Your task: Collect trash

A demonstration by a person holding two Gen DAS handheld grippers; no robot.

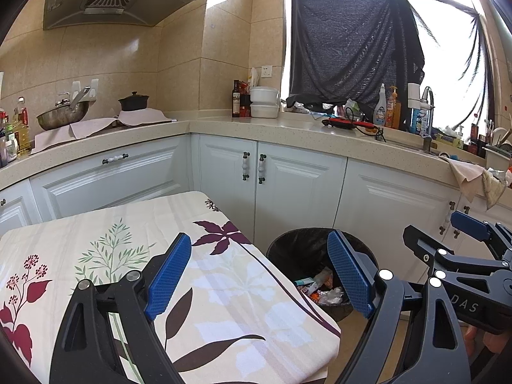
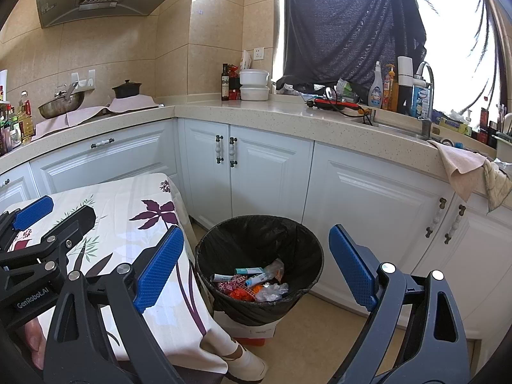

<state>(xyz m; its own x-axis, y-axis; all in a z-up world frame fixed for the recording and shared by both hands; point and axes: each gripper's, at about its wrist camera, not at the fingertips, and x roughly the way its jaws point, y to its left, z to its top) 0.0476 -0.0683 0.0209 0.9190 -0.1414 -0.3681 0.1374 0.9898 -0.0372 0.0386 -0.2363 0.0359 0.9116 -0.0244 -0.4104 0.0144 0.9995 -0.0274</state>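
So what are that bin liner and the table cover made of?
The bin liner looks like thin black plastic film: glossy, crinkled, folded over the rim. The table cover seems woven cloth, matte with a printed floral pattern, draping softly at the corner.

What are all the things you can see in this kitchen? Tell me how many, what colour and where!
Trash bin: one, black liner, on the floor beside the table, standing on a white and red box.
Trash: several pieces, mixed colours, inside the bin.
Table: one, cream floral cloth, lower left.
Cabinets: a row, white, under the counter.
Range hood: one, silver, upper left wall.
Wok: one, silver, on the stove.
Pot: one, black, beside the wok.
White containers: two, stacked in the counter corner.
Dark cloth: one, over the window.
Faucet: one, silver, at the sink.
Left gripper: one, black with blue pads, open, empty.
Right gripper: one, same colours, open, empty.
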